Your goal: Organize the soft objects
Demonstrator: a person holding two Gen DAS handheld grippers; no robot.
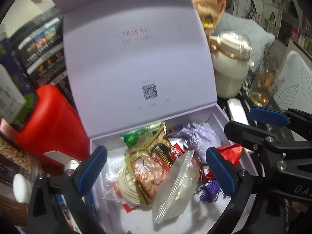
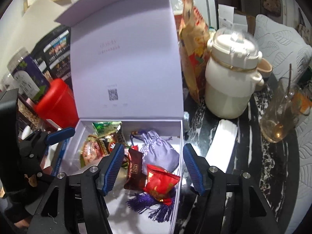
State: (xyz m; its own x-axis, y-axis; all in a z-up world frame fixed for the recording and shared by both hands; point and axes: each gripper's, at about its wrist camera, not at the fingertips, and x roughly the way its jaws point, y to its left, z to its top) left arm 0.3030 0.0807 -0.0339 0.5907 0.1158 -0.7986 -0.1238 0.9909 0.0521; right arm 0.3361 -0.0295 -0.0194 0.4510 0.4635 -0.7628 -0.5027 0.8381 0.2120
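A white gift box stands open, its lid upright behind it. Inside lie a green and red snack packet, a clear zip bag, a lilac drawstring pouch with a purple tassel, a small red packet and a brown sachet. My left gripper is open and empty above the box's contents. My right gripper is open and empty over the box's right side, straddling its right wall.
A red canister stands left of the box. A cream lidded pot, a glass cup, a white flat strip and a tall paper bag stand on the dark marbled table to the right.
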